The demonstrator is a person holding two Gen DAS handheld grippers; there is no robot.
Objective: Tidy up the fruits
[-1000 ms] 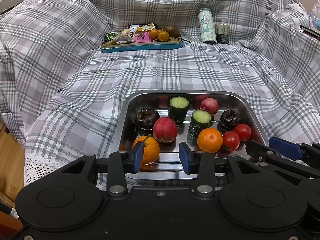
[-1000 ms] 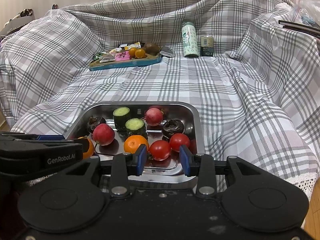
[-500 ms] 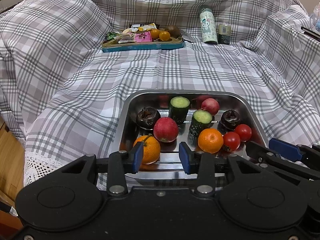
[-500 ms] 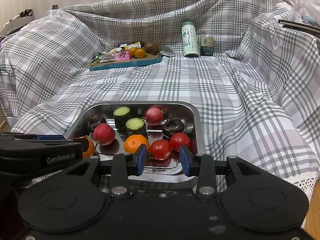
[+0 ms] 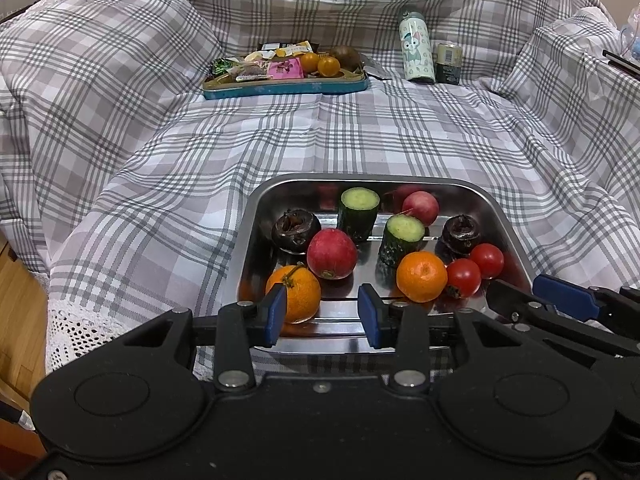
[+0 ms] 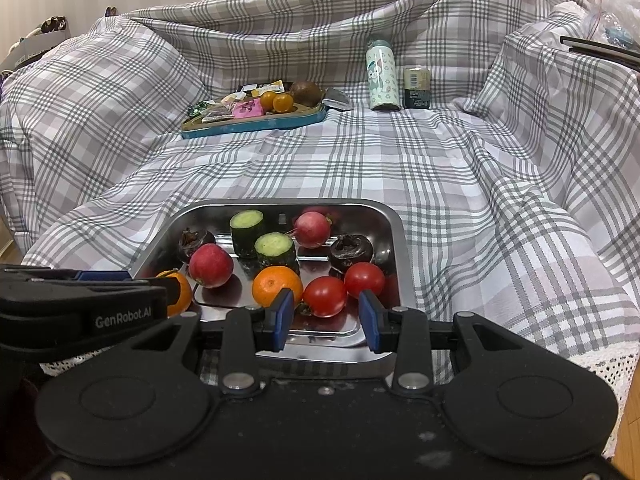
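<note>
A steel tray (image 5: 248, 240) lies on the plaid cloth and holds two oranges (image 5: 294, 296) (image 5: 421, 276), two red round fruits (image 5: 332, 254), two tomatoes (image 5: 463, 278), two cucumber pieces (image 5: 359, 212) and two dark mangosteens (image 5: 295, 230). My left gripper (image 5: 322, 316) hovers at the tray's near edge, open and empty, with the left orange just past its left pad. My right gripper (image 6: 324, 318) stands open over the near right corner of the tray (image 6: 400, 240). A tomato (image 6: 326, 296) lies beyond the right gripper's pads, not touched.
At the back stand a blue tray (image 5: 284, 86) with snack packets, small oranges and a kiwi, a printed bottle (image 5: 416, 52) and a small can (image 5: 449, 62). The cloth rises in folds on both sides. Its lace edge (image 5: 80, 328) drops to the wooden floor at the left.
</note>
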